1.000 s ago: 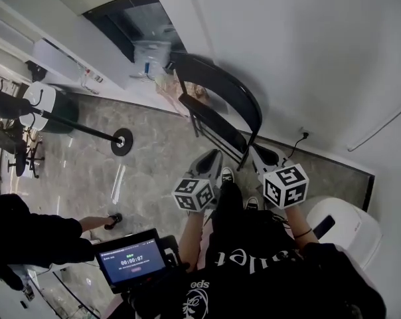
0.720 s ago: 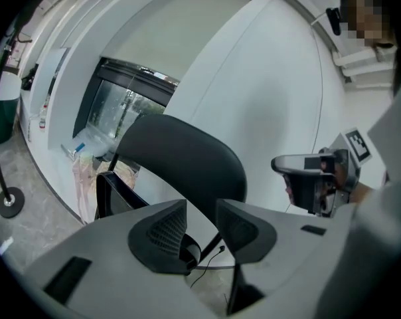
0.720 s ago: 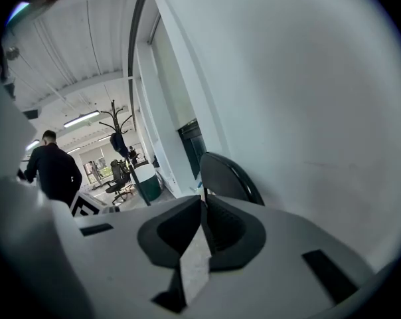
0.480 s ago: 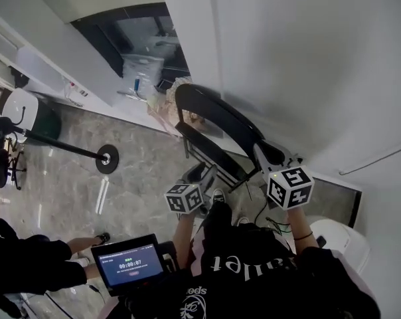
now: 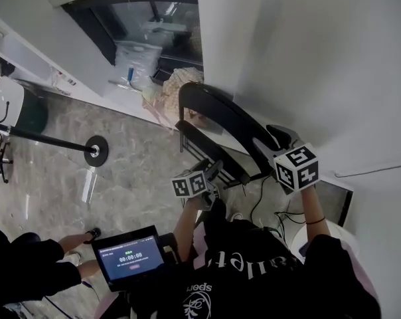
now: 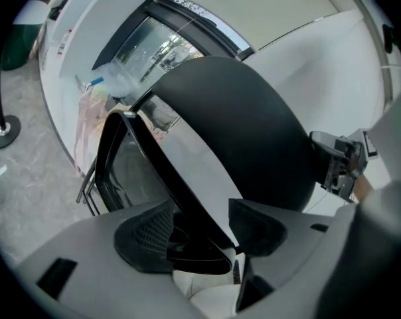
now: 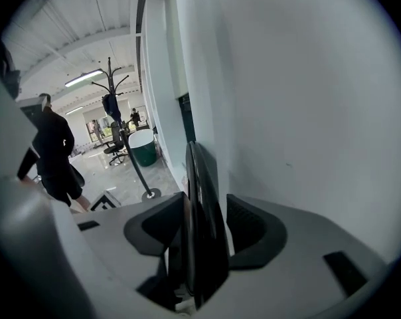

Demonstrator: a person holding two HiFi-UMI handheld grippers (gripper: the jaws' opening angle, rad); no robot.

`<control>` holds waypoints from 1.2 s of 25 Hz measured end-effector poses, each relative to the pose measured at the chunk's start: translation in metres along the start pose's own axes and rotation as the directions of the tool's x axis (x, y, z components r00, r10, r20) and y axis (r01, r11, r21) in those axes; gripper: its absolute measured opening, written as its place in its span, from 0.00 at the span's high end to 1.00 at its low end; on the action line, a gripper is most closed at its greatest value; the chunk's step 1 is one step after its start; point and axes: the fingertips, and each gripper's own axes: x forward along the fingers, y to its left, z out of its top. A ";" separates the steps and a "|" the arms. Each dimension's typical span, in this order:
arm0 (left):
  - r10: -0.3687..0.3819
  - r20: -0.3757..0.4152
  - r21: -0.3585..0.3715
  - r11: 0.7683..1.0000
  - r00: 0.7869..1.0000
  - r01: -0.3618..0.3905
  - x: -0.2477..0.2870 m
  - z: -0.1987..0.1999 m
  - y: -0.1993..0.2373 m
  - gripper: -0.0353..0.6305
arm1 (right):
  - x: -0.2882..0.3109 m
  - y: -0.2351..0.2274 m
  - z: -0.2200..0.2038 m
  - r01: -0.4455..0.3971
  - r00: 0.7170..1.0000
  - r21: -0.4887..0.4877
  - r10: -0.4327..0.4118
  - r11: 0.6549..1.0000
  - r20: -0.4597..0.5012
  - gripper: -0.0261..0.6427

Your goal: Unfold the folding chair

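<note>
Black folding chair [image 5: 217, 105] leans against the white wall [image 5: 307, 52], frame centre. Both claws have just been opening. The left gripper [image 5: 212, 169] straddles the chair's seat edge, and the right gripper [image 5: 278, 137] straddles its backrest, apparently unclamped.

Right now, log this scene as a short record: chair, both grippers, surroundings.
chair: black folding chair, folded, upright beside the white wall
left gripper: jaws have just been opening, the chair's edge between them, unclamped
right gripper: jaws have just been opening, the backrest edge between them, unclamped
floor: grey marble; round stand base nearby
</note>
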 end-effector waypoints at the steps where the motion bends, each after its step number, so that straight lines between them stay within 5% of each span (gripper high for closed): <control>1: -0.009 -0.014 -0.030 1.000 1.000 0.008 0.007 -0.002 0.004 0.58 | 0.006 0.002 0.002 -0.021 1.000 0.000 0.021 1.000 -0.016 0.67; 9: -0.038 0.005 -0.236 0.971 0.999 0.038 0.047 0.010 0.023 0.58 | 0.053 0.008 0.003 -0.110 0.978 -0.039 0.101 0.993 -0.182 0.67; 16: -0.016 -0.035 -0.290 0.957 0.999 0.005 0.072 0.012 0.031 0.57 | 0.062 0.010 -0.012 -0.143 0.940 -0.055 0.118 0.988 -0.321 0.71; 17: -0.011 -0.035 -0.296 0.955 0.999 0.000 0.071 0.010 0.032 0.58 | 0.060 0.010 -0.014 -0.139 0.937 -0.065 0.110 0.988 -0.331 0.78; 22: -0.052 0.007 -0.364 0.930 0.999 0.051 0.067 0.007 0.034 0.68 | 0.059 0.014 -0.020 -0.220 0.909 0.015 0.211 0.975 -0.359 0.84; 30: -0.022 0.119 -0.451 0.889 0.993 0.074 0.055 0.011 0.034 0.81 | 0.063 0.016 -0.017 -0.251 0.890 0.091 0.266 0.964 -0.369 0.84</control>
